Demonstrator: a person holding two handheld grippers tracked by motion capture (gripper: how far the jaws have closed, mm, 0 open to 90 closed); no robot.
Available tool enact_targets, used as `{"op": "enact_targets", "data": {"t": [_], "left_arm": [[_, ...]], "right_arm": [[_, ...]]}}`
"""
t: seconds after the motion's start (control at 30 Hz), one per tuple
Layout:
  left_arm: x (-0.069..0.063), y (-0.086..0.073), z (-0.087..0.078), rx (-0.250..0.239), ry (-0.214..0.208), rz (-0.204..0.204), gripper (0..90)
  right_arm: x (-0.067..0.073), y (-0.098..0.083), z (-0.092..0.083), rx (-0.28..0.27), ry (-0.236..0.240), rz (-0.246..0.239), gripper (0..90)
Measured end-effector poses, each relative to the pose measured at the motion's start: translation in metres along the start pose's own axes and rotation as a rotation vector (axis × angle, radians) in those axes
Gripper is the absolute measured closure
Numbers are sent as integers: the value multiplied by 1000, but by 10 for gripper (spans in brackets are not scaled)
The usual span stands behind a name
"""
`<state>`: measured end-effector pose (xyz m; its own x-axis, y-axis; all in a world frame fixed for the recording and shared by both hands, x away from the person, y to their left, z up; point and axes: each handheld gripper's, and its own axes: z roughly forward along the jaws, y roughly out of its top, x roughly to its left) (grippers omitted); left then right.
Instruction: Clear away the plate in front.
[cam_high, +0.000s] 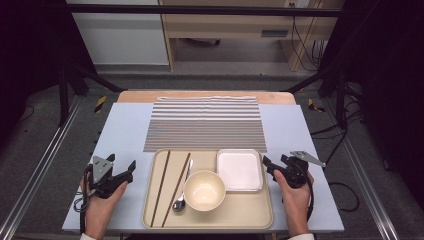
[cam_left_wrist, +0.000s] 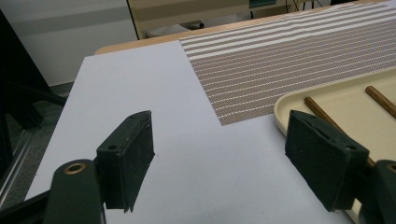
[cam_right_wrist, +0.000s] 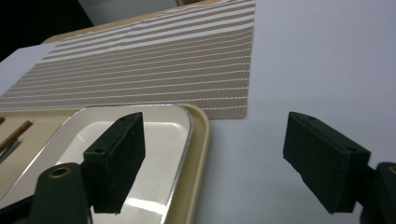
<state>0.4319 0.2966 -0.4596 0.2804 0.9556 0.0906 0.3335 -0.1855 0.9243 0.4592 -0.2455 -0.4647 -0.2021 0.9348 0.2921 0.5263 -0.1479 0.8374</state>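
A beige tray (cam_high: 150, 212) is seen at the middle of the bench's near edge, between the two tools. It is rectangular with rounded corners and a raised rim. On it are carried two brown chopsticks (cam_high: 161, 185) lying roughly lengthwise on its left part, a metal spoon (cam_high: 180, 202) beside them, a round cream bowl (cam_high: 204, 190) near its middle, and a white square dish (cam_high: 239, 170) with a shiny rim in its far right corner.

The left tool (cam_high: 125, 171) is held just off the tray's left edge, over the bare bench (cam_high: 125, 125); its jaws are spread wide and nothing is gripped, the tray's far left corner lying beside one jaw in the left gripper view. The right tool (cam_high: 268, 167) is held just off the tray's right edge, near the square dish; its jaws are likewise parted with nothing between the pads.

Beyond the tray, a striped placemat (cam_high: 205, 122) is spread toward the bench's far edge, its near edge just beside the tray's far rim. Bare bench surface is left along both side edges, beside the placemat and around each tool.
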Motion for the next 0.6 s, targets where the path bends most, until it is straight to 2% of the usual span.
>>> {"op": "enact_targets", "data": {"t": [0.17, 0.23, 0.3, 0.33, 0.37, 0.4, 0.43, 0.47, 0.53, 0.57, 0.6], "left_arm": [[3, -1, 1, -10, -27, -3, 207], [4, -1, 2, -13, -41, -1, 184], [4, -1, 3, -17, -58, -3, 174], [3, -2, 4, -18, -78, 0, 167], [3, -2, 4, -18, -78, 0, 159], [1, -2, 4, -22, -102, 10, 150], [1, -2, 4, -22, -102, 10, 143], [-1, -2, 4, -28, -125, 20, 132], [-1, -2, 4, -31, -137, 23, 118], [-2, -2, 5, -32, -151, 25, 118], [-2, -2, 5, -36, -163, 24, 112]], "right_arm": [[-7, 2, 1, -29, -56, -53, 189], [-8, 3, 2, -36, -60, -67, 193], [-9, 4, 3, -39, -63, -120, 200], [-9, 4, 3, -43, -66, -135, 202], [-8, 4, 3, -49, -65, -146, 202], [-8, 3, 2, -58, -62, -171, 198], [-8, 3, 2, -58, -62, -171, 198], [-6, 1, 1, -91, -62, -209, 180], [-4, 0, -1, -136, -69, -242, 149], [-4, 0, -1, -136, -69, -242, 149], [-3, -2, -2, -157, -81, -265, 134]]}}
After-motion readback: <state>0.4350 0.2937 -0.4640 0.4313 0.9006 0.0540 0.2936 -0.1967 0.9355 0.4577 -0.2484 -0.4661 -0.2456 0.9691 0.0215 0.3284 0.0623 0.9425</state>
